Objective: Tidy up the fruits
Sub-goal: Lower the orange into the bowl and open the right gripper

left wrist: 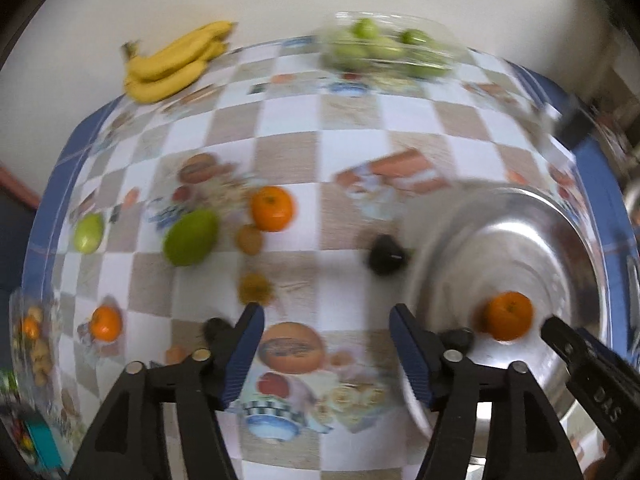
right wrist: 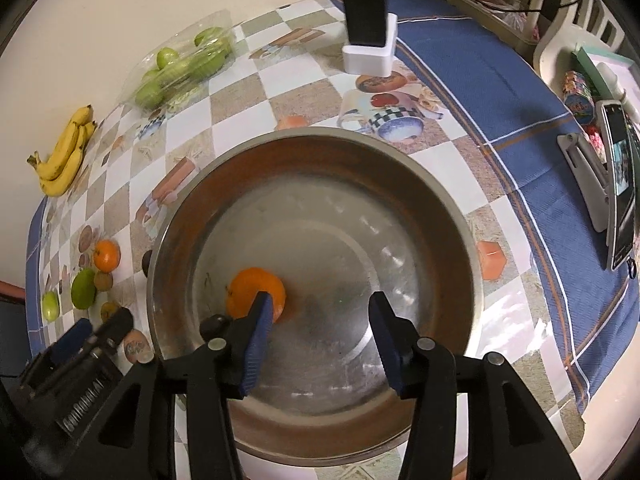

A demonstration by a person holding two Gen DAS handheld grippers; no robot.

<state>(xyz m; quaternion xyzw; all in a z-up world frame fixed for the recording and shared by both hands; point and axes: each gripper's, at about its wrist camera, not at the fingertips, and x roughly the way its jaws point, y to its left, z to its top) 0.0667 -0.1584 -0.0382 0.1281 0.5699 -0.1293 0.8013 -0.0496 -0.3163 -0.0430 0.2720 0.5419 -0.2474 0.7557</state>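
A steel bowl (right wrist: 400, 216) fills the middle of the right wrist view and holds one orange (right wrist: 248, 288). My right gripper (right wrist: 320, 304) hangs open over the bowl; its left finger covers part of the orange, and nothing sits between the pads. In the left wrist view my left gripper (left wrist: 326, 318) stands open over the bare tablecloth, left of the bowl (left wrist: 520, 232) and its orange (left wrist: 508, 316). Loose on the cloth lie an orange (left wrist: 272, 208), a green mango (left wrist: 190, 236), a small green fruit (left wrist: 88, 232), a kiwi (left wrist: 250, 238), another orange (left wrist: 105, 322) and a dark avocado (left wrist: 386, 256).
Bananas (left wrist: 176, 64) and a clear bag of green fruits (left wrist: 384, 48) lie at the far edge by the wall. A black charger on a white block (right wrist: 368, 28) stands behind the bowl. A phone on a stand (right wrist: 620, 192) is at the right. A tray of small fruits (left wrist: 34, 344) sits at the left.
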